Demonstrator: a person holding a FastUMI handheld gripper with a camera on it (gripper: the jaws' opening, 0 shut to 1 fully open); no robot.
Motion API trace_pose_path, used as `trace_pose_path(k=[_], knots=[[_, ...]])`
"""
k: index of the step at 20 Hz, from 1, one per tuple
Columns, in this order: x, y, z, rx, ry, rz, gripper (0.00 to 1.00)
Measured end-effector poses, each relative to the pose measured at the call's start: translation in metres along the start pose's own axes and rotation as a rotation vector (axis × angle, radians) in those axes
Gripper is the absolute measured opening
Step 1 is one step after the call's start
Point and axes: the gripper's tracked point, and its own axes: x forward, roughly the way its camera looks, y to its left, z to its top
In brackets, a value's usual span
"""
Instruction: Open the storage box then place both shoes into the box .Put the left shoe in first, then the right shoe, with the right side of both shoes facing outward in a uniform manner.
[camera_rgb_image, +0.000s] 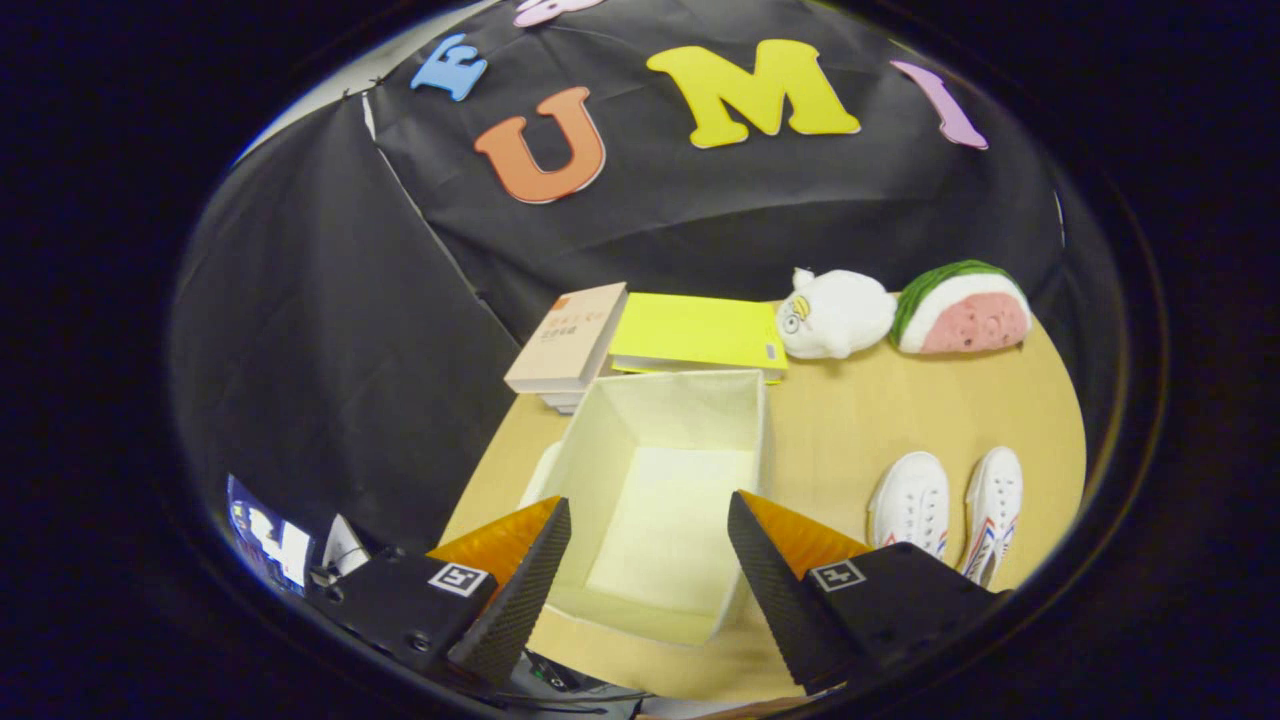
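Matt cream fabric storage box (660, 470) on a smooth wooden table (850, 420), gripper fingers (520, 585) textured black

The open white fabric storage box (655, 500) stood on the round tan wooden table (850, 420) between the spread fingers of the gripper (650, 560), the pair of white canvas shoes (950, 510) to its right, with the beige paperback book (567, 340), flat yellow folder (700, 332), white plush toy (835, 313) and watermelon-slice plush cushion (965, 308) in a row behind it.
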Motion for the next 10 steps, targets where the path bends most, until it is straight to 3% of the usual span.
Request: trace_pose_path(k=[2,6,10], knots=[[0.0,-0.041,-0.013,0.021,0.046,-0.09,1.0],[0.0,-0.103,-0.02,0.079,0.079,-0.143,1.0],[-0.001,-0.173,-0.041,0.058,0.144,-0.276,1.0]])
